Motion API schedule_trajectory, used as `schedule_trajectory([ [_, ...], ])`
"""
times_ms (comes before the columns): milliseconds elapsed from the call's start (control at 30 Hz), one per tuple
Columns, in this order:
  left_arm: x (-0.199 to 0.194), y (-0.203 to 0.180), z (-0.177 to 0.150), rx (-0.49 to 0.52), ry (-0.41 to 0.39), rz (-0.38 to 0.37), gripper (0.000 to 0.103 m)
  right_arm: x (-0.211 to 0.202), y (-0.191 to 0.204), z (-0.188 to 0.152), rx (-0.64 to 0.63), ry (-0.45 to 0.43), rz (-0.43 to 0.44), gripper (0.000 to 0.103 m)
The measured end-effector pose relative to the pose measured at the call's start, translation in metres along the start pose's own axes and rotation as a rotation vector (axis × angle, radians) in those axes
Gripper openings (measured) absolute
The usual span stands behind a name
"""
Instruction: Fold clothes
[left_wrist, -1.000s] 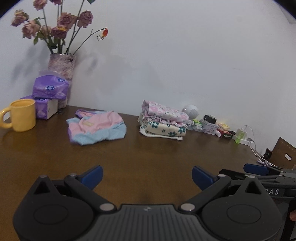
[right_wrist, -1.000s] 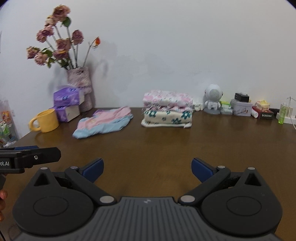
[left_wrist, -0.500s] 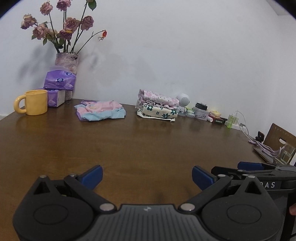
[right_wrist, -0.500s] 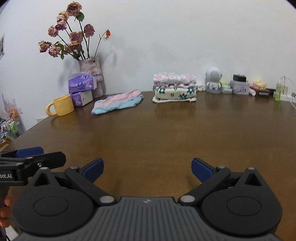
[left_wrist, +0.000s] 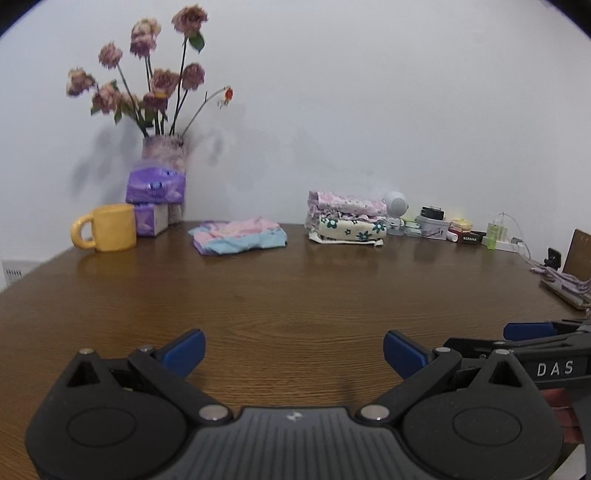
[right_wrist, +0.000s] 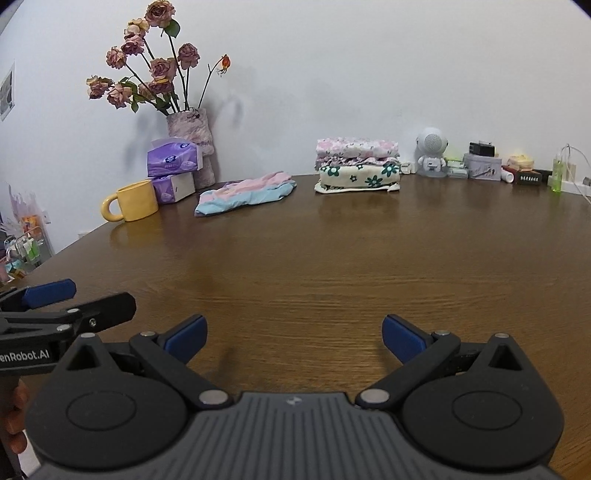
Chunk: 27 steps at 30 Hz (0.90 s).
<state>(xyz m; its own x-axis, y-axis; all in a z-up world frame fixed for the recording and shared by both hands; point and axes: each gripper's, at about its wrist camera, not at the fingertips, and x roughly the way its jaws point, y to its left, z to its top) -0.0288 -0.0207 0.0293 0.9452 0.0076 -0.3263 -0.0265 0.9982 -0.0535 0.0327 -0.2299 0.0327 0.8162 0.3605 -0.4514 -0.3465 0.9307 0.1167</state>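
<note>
A home: flower vase (right_wrist: 191, 147), mug (right_wrist: 135, 201), wooden table (right_wrist: 332, 258).

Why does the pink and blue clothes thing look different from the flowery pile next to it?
The pink and blue garment lies low, flat and loose; the flowery pile is tall and neatly stacked. The garment is one piece; the pile has several folded layers. Both rest on the table near the wall.

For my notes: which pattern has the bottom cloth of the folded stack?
Cream with dark green flowers; right wrist view.
</note>
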Motion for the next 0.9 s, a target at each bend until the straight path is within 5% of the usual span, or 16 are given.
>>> schedule_trajectory([
  [900, 0.017, -0.013, -0.002, 0.056, -0.004, 0.074, 0.103, 0.008, -0.004, -0.012, 0.010, -0.006, -0.037, 0.103],
])
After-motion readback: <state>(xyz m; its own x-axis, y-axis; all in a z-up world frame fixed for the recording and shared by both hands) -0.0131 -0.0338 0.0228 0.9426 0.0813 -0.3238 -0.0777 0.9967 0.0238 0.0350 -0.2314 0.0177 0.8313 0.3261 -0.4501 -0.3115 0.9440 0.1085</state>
